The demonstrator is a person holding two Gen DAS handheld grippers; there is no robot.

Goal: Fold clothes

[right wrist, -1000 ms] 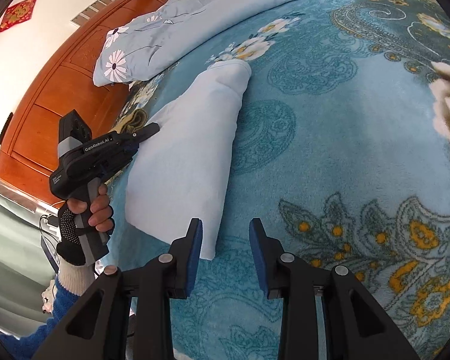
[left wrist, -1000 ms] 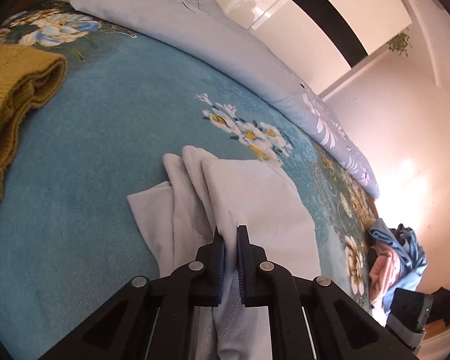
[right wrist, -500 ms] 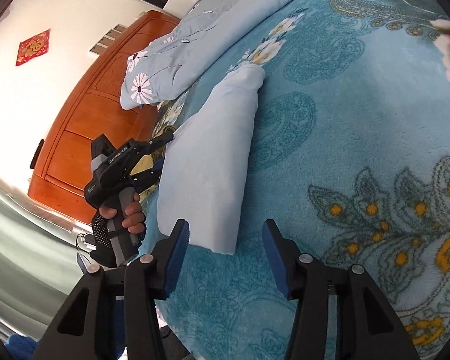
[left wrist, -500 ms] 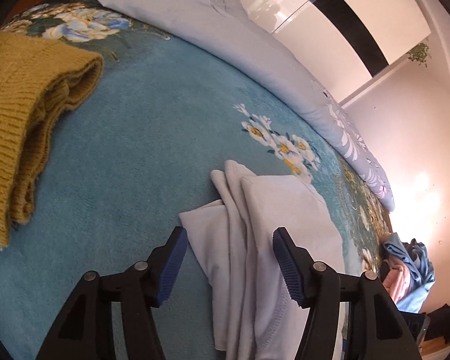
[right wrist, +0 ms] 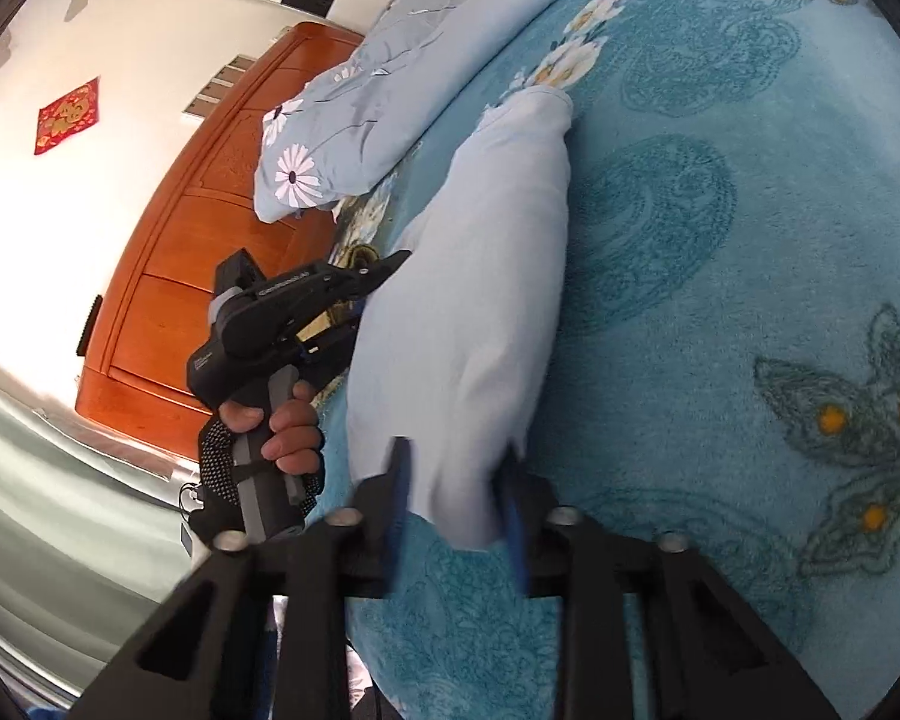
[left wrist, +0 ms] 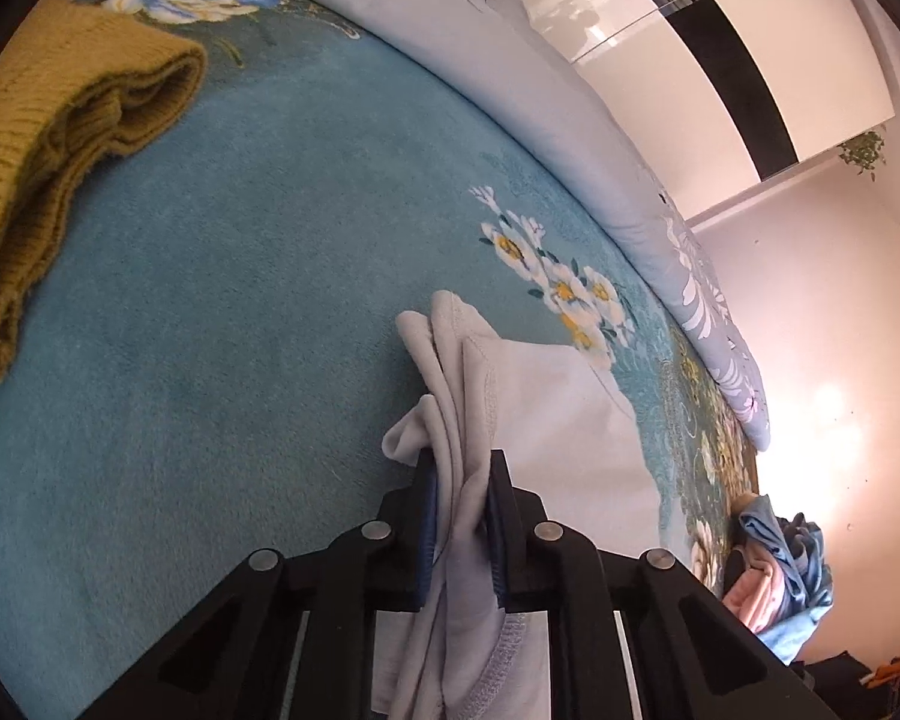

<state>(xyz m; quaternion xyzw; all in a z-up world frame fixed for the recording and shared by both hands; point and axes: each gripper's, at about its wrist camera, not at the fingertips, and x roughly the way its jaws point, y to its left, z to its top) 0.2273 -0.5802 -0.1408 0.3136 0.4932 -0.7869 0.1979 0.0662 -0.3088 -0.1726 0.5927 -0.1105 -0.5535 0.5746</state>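
Observation:
A pale blue garment (left wrist: 558, 408), folded into a long strip, lies on the teal floral blanket (left wrist: 240, 330). In the left wrist view my left gripper (left wrist: 462, 462) is closing, and its pads squeeze the strip's bunched, hemmed edge. In the right wrist view the same garment (right wrist: 486, 276) runs away from me. My right gripper (right wrist: 456, 450) is blurred and closing, with the strip's near corner filling the gap between its pads. A gloved hand (right wrist: 288, 432) holds the left gripper's body (right wrist: 270, 312) at the strip's left edge.
A folded mustard knit sweater (left wrist: 60, 138) lies at the left of the bed. A pale blue flowered duvet (left wrist: 510, 72) runs along the far side. A heap of pink and blue clothes (left wrist: 780, 570) sits at the right. A wooden headboard (right wrist: 168, 276) stands behind.
Both grippers opened wide half a second ago and have closed again. The left now pinches the bunched edge; the right has slid forward over the near corner.

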